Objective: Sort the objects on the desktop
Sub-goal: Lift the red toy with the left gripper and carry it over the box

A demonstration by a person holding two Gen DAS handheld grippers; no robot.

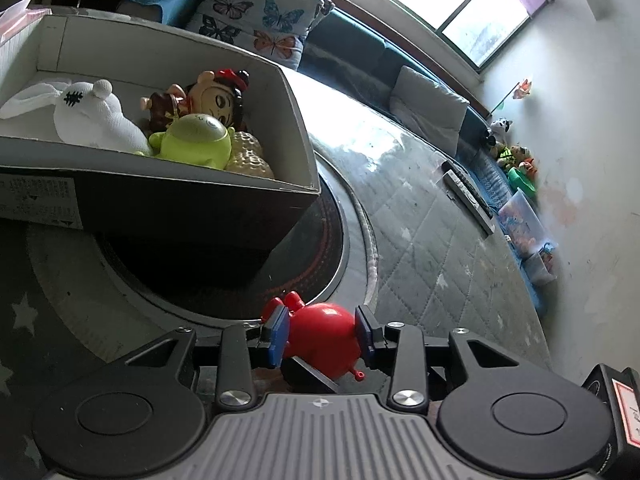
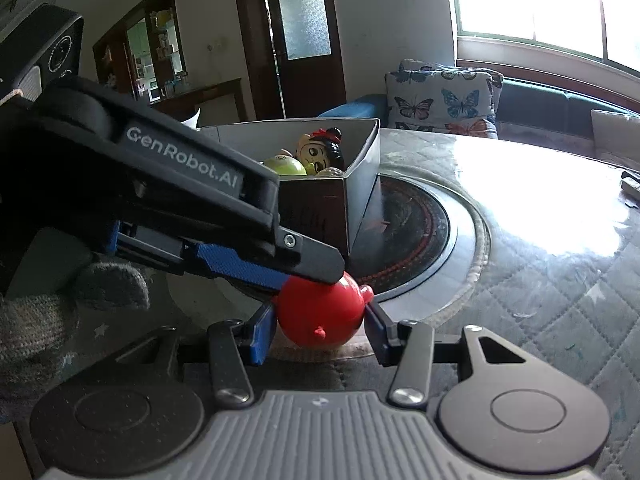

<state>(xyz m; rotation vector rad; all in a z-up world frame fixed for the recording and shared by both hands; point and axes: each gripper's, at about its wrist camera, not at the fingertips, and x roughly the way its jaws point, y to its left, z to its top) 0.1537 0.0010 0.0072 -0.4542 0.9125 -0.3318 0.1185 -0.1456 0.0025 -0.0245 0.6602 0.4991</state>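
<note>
Both grippers' jaws flank the red toy (image 1: 324,338) low beside the box (image 1: 160,196).

The table (image 1: 440,264) carries a quilted cover with a round dark inset (image 2: 416,224) at its centre. A cardboard box (image 1: 160,200) of toys stands on the inset. A remote control (image 1: 466,194) lies near the far edge.

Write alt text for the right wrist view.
A red pig toy sits between the right gripper fingers while the left gripper clamps it from above. Behind stands an open box holding toys, on a quilted table.
</note>
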